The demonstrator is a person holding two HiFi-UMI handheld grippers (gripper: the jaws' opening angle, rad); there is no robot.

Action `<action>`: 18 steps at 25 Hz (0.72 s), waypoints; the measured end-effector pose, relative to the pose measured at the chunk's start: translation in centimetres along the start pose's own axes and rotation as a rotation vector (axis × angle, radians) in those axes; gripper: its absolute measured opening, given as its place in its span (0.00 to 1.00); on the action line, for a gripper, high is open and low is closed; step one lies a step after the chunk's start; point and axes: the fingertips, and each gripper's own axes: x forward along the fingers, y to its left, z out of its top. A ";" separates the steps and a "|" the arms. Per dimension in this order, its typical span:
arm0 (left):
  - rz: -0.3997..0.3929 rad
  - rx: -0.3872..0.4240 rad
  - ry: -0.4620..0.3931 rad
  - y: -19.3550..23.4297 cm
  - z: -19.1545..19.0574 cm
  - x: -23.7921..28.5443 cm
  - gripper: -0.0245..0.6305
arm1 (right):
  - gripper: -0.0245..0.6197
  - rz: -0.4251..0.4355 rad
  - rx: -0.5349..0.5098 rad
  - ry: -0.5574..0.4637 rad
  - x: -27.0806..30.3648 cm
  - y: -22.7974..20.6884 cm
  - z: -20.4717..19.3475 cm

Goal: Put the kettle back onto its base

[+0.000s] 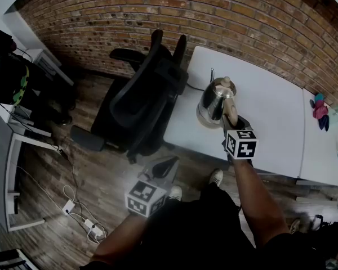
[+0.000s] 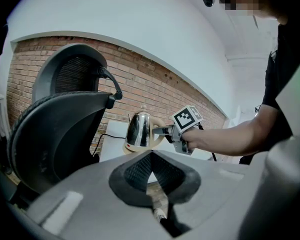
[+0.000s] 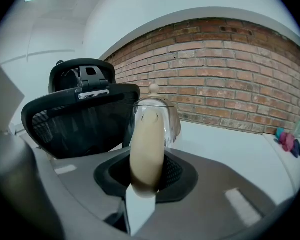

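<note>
The white rectangular tabletop [image 1: 270,108] carries a shiny steel kettle [image 1: 215,99] on a round cream base [image 1: 203,120] near its left edge. Small pink and blue objects [image 1: 320,111] lie far right.

So the head view sits up high, looking steeply down on the white tabletop [image 1: 270,106], the office chair [image 1: 141,100] and the floor [image 1: 56,167]. The left gripper view is low and off to the side, facing across at the kettle [image 2: 139,130] from well back. The right gripper view is jammed right up against the kettle's handle [image 3: 146,149], facing the brick wall [image 3: 230,69]. All three share kettle, chair and wall.
</note>
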 end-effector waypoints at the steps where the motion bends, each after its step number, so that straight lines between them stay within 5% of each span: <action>1: 0.001 0.000 0.000 0.0 0.0 0.0 0.04 | 0.21 -0.001 -0.003 0.000 0.0 0.0 -0.1; 18: 0.005 0.005 -0.001 -0.3 -0.1 -0.6 0.04 | 0.24 0.013 -0.003 0.091 0.3 1.0 -3.9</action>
